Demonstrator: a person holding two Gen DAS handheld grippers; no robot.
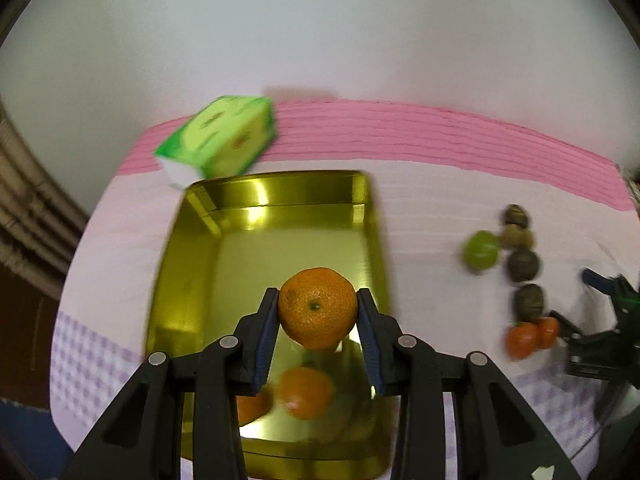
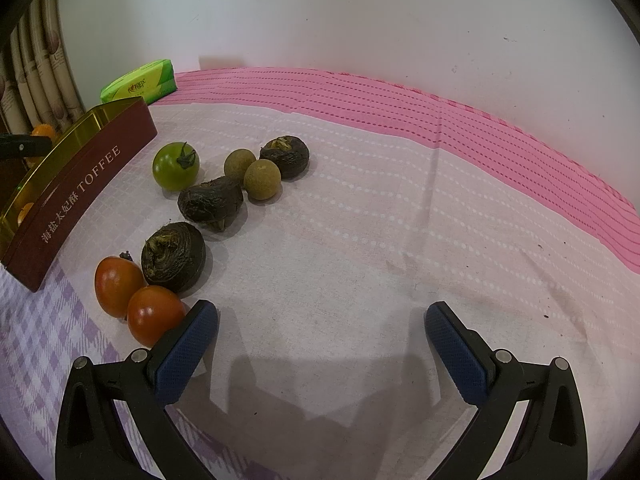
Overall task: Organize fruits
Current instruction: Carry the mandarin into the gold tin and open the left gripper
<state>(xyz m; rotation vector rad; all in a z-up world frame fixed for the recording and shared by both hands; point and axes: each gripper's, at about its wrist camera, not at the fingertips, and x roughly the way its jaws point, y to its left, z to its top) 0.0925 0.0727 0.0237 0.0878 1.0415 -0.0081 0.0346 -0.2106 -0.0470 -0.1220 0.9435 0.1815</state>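
My left gripper (image 1: 317, 309) is shut on an orange mandarin (image 1: 317, 307) and holds it above the gold tin (image 1: 276, 236). Two more mandarins (image 1: 305, 392) lie in the tin's near end, partly hidden by my fingers. In the right wrist view my right gripper (image 2: 320, 330) stands open over bare cloth, its left finger (image 2: 186, 354) beside two red tomatoes (image 2: 154, 314). A green tomato (image 2: 175, 165), two tan longans (image 2: 262, 179) and three dark water chestnuts (image 2: 174, 257) lie on the cloth to its upper left.
The tin's dark red outer wall (image 2: 76, 204), lettered TOFFEE, stands left of the loose fruit. A green tissue pack (image 1: 218, 140) lies behind the tin by the white wall. The pink and checked tablecloth (image 2: 380, 208) stretches to the right.
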